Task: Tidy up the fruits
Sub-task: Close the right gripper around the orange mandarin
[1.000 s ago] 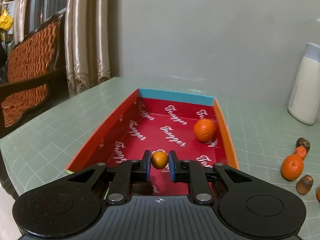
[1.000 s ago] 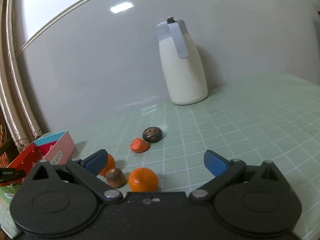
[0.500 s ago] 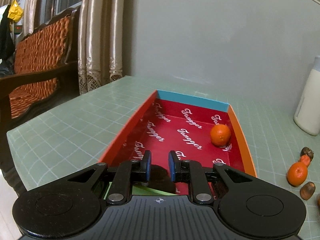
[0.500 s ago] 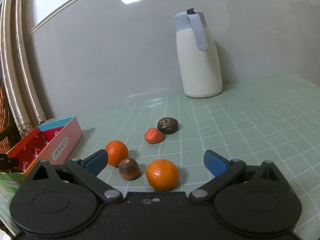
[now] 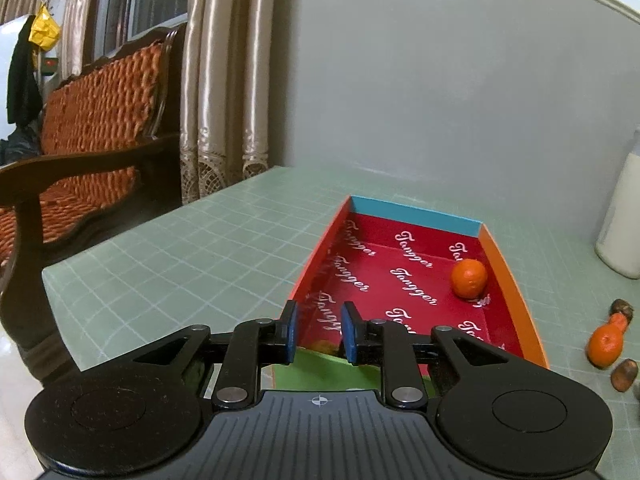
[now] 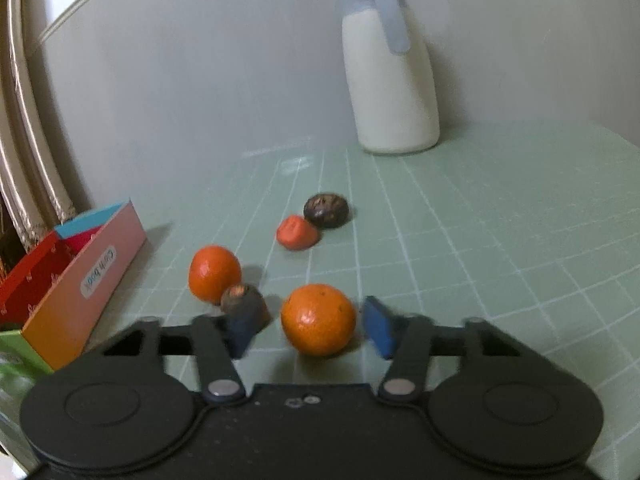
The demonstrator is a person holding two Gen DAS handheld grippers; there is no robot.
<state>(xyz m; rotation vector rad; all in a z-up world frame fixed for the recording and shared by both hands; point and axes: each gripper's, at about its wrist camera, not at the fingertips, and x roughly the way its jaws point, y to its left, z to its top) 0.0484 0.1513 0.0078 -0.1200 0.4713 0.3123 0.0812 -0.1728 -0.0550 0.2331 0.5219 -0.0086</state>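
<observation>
Left gripper [image 5: 318, 334] hangs over the near end of the long red cardboard box [image 5: 514, 300], jaws narrow with a small gap, nothing between them. One round orange tangerine [image 5: 469, 278] sits inside by the box's right wall. Right gripper [image 6: 312, 326] is spread wide around a second orange tangerine [image 6: 318, 319] on the green gridded mat [image 6: 480, 220], pads apart from it. A brown nut-like fruit [image 6: 244, 304] sits just beside the left pad. White thermos jug [image 6: 390, 80] stands by the wall.

Your left gripper [image 5: 318, 334] hangs level with its blue pads [image 5: 291, 332] a narrow gap apart, gripping nothing. Your right gripper [image 6: 310, 326] spreads its blurred fingers [image 6: 380, 326] wide.
</observation>
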